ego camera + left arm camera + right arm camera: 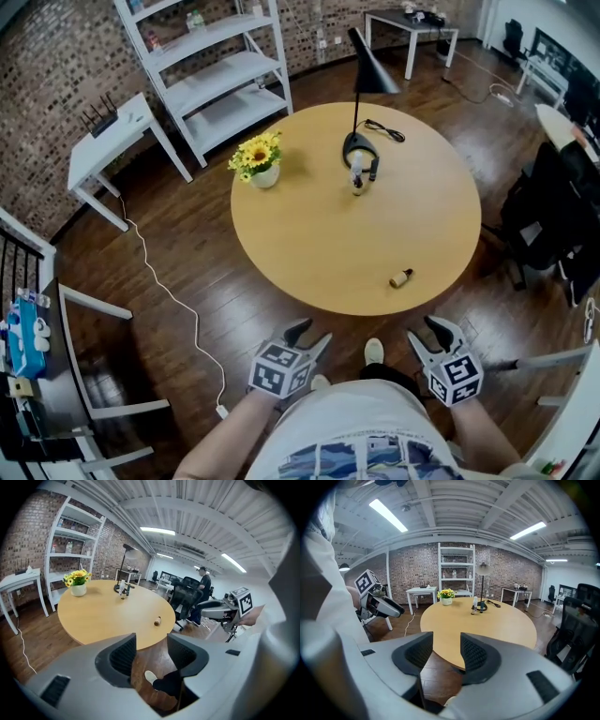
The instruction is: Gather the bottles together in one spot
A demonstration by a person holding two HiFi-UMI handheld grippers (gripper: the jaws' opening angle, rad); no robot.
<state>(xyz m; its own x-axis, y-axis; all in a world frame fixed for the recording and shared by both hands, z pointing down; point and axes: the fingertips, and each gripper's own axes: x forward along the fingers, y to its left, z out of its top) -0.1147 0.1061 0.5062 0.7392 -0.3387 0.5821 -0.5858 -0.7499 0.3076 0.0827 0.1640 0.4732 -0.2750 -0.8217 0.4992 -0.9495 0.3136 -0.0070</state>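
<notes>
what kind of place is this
Most likely an open-plan office or studio, loft style. A brick wall with a white shelf unit stands behind a round wooden table. Black office chairs sit to one side, and a small white desk stands by the wall.

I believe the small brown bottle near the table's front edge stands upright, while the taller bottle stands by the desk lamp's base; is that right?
Not quite: the small brown bottle lies on its side on the round table, as the head view shows. The taller bottle does stand upright by the desk lamp base.
</notes>
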